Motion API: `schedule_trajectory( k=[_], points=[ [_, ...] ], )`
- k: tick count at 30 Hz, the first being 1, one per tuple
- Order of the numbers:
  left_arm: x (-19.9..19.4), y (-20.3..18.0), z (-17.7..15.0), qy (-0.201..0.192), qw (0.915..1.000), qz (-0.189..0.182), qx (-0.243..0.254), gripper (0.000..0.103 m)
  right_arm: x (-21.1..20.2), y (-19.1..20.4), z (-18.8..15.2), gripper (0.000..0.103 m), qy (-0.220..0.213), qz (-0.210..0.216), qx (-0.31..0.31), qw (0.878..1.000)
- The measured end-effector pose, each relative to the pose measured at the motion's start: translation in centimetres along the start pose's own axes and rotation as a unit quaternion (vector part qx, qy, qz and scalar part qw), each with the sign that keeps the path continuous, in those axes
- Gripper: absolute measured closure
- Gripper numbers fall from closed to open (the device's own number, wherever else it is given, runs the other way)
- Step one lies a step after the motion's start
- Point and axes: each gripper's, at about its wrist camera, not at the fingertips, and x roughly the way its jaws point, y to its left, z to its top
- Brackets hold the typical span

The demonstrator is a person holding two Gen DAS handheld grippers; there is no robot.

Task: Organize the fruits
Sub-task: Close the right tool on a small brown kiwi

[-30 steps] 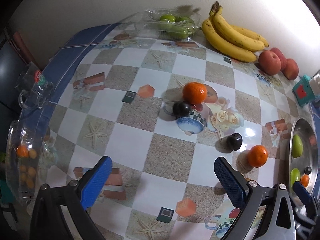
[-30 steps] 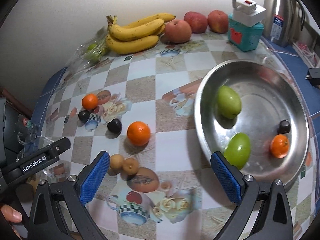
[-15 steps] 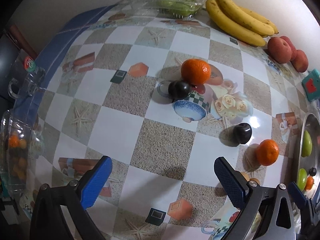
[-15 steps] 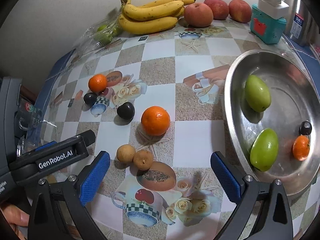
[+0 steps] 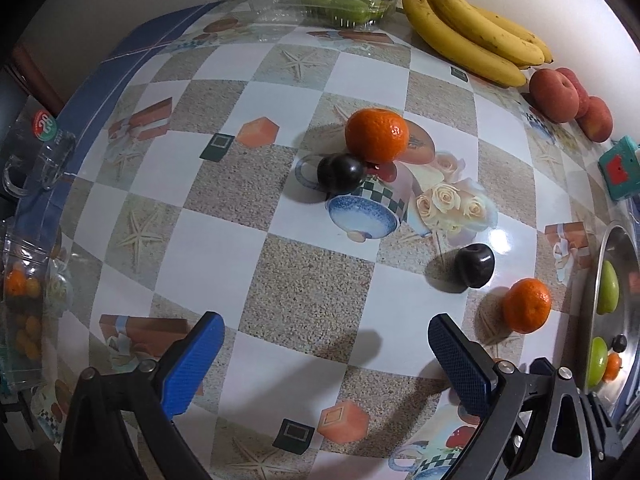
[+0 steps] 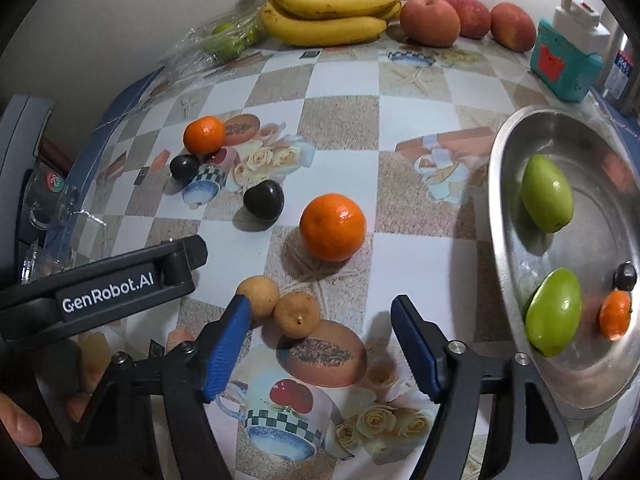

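My right gripper (image 6: 320, 320) is open and empty, low over two small brown fruits (image 6: 297, 314) that lie just past its left finger. An orange (image 6: 333, 227) and a dark plum (image 6: 264, 200) lie beyond them. A steel bowl (image 6: 500, 184) at the right holds two green fruits (image 6: 546, 193), a small orange and a small dark fruit. My left gripper (image 5: 322, 338) is open and empty above the table, short of an orange (image 5: 377, 135) and a dark plum (image 5: 341, 174). Another plum (image 5: 474, 265) and orange (image 5: 526, 305) lie to its right.
Bananas (image 6: 332, 8) and red apples (image 6: 430, 22) lie along the back wall, with green fruit in a clear plastic box (image 5: 336, 0). A teal box (image 6: 564, 66) stands at the back right. A glass mug (image 5: 36, 156) and clear container sit off the table's left edge.
Both grippers have moved forward and lower toward the table. The right gripper has closed in on the two brown fruits and its jaws have narrowed somewhat. The fruits have not moved.
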Motion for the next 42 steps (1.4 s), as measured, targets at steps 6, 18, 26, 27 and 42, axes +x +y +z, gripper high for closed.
schedule_trajectory(
  k=[6, 18, 26, 27, 42],
  points=[
    [-0.2, 0.3, 0.0, 0.001, 0.9999, -0.010, -0.003, 0.000, 0.0, 0.3, 0.1, 0.052, 0.003, 0.024, 0.003, 1.000],
    [-0.8, 0.2, 0.0, -0.004, 0.9998, -0.020, -0.006, 0.000, -0.1, 0.3, 0.1, 0.074, 0.011, 0.036, 0.008, 0.999],
    [-1.1, 0.1, 0.0, -0.006, 0.9996, -0.026, -0.006, 0.000, 0.1, 0.3, 0.0, 0.078, 0.014, 0.035, 0.010, 0.999],
    [-1.2, 0.0, 0.0, -0.007, 0.9996, -0.027, -0.005, 0.000, 0.0, 0.3, 0.0, 0.078, 0.013, 0.036, 0.011, 0.999],
    [-1.8, -2.3, -1.0, 0.005, 0.9969, -0.074, 0.026, 0.012, -4.2, -3.0, 0.1, 0.078, -0.026, 0.006, 0.048, 0.999]
  ],
)
